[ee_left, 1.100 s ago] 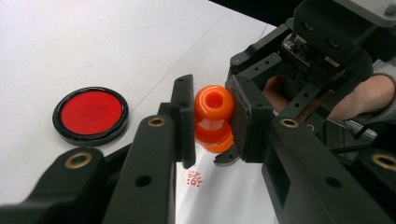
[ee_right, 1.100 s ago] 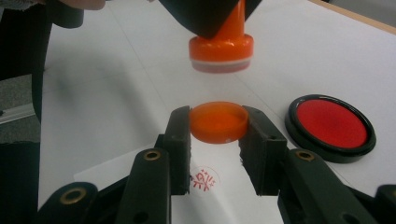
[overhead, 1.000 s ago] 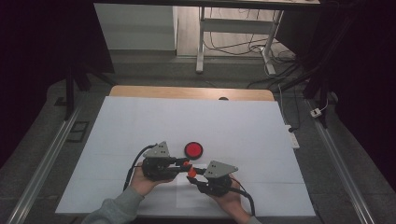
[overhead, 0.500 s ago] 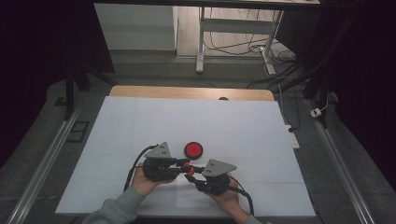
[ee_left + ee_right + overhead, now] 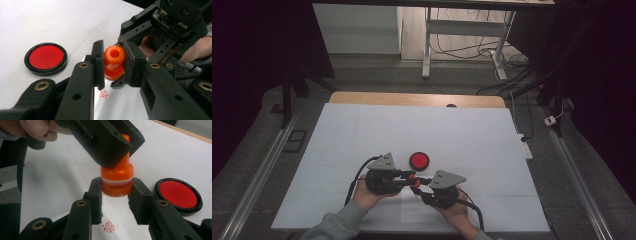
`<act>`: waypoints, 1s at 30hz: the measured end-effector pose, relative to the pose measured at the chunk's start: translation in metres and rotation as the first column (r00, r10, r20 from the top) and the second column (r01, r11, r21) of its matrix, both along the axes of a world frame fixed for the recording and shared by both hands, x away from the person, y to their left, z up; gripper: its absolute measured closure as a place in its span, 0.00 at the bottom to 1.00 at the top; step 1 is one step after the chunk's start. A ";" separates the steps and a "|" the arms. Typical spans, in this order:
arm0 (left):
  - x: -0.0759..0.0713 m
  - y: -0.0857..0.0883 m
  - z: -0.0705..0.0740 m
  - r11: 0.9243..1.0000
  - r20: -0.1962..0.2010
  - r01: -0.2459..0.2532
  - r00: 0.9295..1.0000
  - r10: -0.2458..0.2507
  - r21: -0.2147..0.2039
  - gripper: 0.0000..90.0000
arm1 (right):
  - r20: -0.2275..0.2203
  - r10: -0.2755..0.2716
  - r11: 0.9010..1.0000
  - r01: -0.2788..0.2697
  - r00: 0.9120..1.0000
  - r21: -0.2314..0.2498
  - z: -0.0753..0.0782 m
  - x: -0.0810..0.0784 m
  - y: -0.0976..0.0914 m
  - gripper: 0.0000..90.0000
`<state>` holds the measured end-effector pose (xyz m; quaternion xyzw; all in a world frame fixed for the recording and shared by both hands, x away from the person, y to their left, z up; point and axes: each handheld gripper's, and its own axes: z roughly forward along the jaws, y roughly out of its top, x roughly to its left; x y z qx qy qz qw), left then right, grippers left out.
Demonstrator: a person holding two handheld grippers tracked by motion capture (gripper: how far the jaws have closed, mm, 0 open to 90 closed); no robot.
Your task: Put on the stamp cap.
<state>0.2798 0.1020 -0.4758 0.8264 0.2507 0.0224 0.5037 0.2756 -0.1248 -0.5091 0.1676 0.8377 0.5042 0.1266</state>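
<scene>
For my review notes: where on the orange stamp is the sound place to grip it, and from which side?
Grip the orange stamp around its wide lower collar, coming in level from the side, as the right gripper does. The collar's straight round wall suits flat fingers; the left gripper holds the narrower knob.

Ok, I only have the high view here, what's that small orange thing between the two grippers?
Observer: An orange stamp. The left gripper is shut on its top knob.
Operator: And the right one?
Observer: The right gripper has its fingers clamped on the stamp's wider base.
Operator: Anything underneath it?
Observer: A round red stamped mark lies just below the stamp, not far from the red ink pad.
</scene>
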 end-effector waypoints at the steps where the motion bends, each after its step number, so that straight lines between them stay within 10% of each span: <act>1: 0.000 0.000 0.000 1.000 0.000 0.001 1.000 -0.001 0.001 0.79 | 0.001 0.000 1.000 0.000 1.000 0.001 0.000 0.000 0.000 0.71; 30: 0.000 -0.001 -0.001 1.000 -0.002 0.007 1.000 -0.007 -0.002 0.79 | -0.003 -0.012 1.000 0.012 1.000 0.016 0.001 -0.001 -0.001 0.71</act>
